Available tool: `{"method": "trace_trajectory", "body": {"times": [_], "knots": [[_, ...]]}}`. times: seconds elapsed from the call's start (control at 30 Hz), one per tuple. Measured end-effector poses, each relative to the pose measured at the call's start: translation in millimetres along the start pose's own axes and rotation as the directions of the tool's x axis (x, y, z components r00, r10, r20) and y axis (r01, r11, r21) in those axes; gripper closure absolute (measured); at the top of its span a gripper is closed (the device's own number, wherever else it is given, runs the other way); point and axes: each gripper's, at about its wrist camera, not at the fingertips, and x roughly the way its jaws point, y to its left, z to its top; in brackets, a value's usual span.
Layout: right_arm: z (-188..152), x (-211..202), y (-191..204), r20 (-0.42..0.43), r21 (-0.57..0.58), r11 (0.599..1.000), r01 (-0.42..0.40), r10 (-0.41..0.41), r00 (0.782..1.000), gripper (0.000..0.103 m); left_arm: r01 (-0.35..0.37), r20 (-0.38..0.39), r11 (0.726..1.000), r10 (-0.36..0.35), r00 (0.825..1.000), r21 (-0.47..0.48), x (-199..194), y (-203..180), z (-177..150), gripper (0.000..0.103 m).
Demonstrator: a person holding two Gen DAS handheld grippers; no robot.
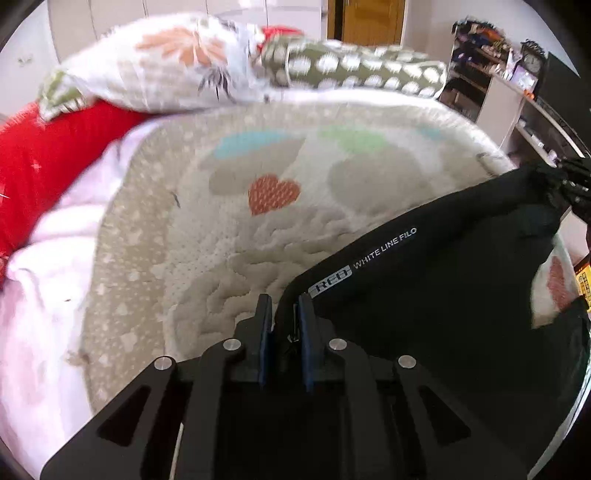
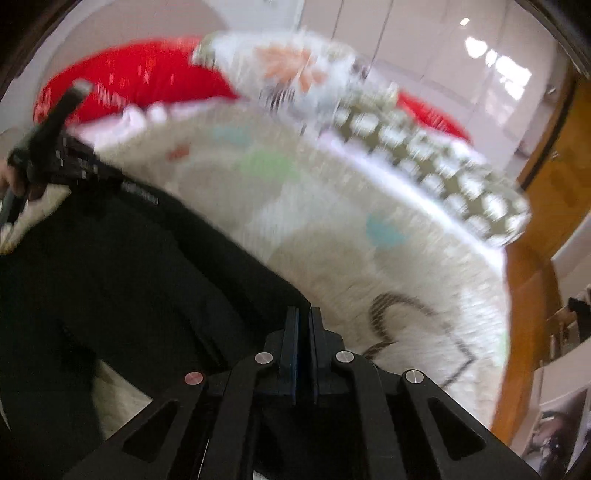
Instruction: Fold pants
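Quilted bedding (image 1: pixel 229 236) with heart shapes covers the bed; black pants (image 1: pixel 443 280) lie across it, one edge clenched by the left hand-held gripper (image 1: pixel 285 314), another edge by the right hand-held gripper (image 2: pixel 304 325).

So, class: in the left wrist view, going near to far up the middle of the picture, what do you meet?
Left gripper, shut on the black pants → cream quilt → red heart on it → floral pillow → wooden door.
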Motion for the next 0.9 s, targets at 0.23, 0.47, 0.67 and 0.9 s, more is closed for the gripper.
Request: {"method": "trace_trajectory", "body": {"times": [0.23, 0.47, 0.67, 0.9], "knots": [[-23.1, -114.0, 34.8, 0.158, -0.018, 1.000, 0.006, -0.003, 0.987, 0.099, 0.023, 0.099, 0.998, -0.017, 0.995, -0.066, -91.4, -26.9, -32.7, 0.091], [-109.5, -202.7, 75.8, 0.190, 0.032, 0.998, -0.049, 0.042, 0.981, 0.099, 0.056, 0.229, 0.995, -0.035, 0.973, -0.085, -175.7, -79.4, -123.4, 0.091], [-189.0, -195.5, 112.7, 0.077, 0.109, 0.990, -0.093, 0.085, 0.993, 0.099, 0.081, 0.085, 0.982, -0.067, 0.994, -0.172, -131.3, -94.8, -188.3, 0.090], [-223.4, -189.9, 136.8, 0.014, 0.136, 0.976, -0.168, 0.168, 0.986, 0.099, 0.092, 0.079, 0.977, -0.078, 0.994, -0.194, -138.9, -94.8, -211.3, 0.089]]}}
